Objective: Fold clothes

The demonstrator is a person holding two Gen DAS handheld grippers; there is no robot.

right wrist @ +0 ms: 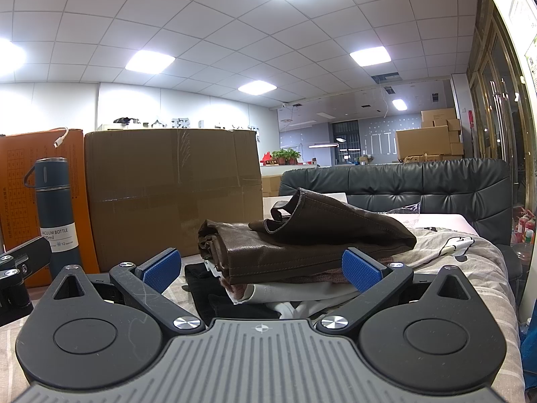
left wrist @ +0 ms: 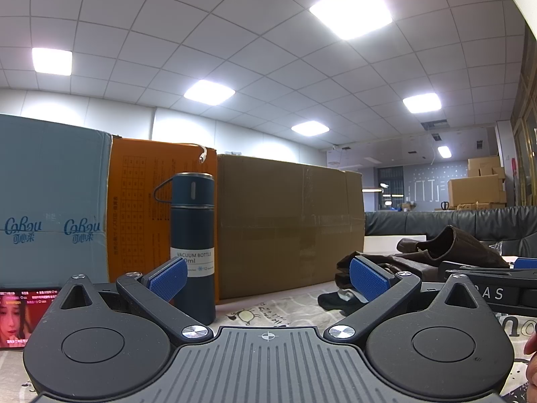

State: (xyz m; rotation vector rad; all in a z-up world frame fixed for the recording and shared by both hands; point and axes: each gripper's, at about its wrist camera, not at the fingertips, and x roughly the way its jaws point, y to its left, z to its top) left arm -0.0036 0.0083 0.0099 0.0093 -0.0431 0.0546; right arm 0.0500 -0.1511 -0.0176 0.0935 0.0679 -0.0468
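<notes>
A pile of clothes lies on the patterned tablecloth [right wrist: 470, 255]. On top is a folded brown leather-like garment [right wrist: 302, 238], with white [right wrist: 295, 294], pink and black [right wrist: 208, 288] pieces under it. My right gripper [right wrist: 263, 268] is open, low over the cloth, just in front of the pile with nothing between its blue pads [right wrist: 362, 270]. My left gripper [left wrist: 268, 280] is open too, resting to the left of the pile. In the left wrist view the brown garment [left wrist: 449, 245] and a black piece [left wrist: 335, 299] show at right, beside the right gripper's body [left wrist: 493, 285].
A dark blue vacuum bottle [left wrist: 193, 241] stands close ahead of the left gripper. Behind it are a brown carton [left wrist: 288, 221], an orange box [left wrist: 141, 208] and a blue box [left wrist: 50, 201]. A phone [left wrist: 16, 315] lies at left. A grey sofa [right wrist: 419, 188] stands behind the table.
</notes>
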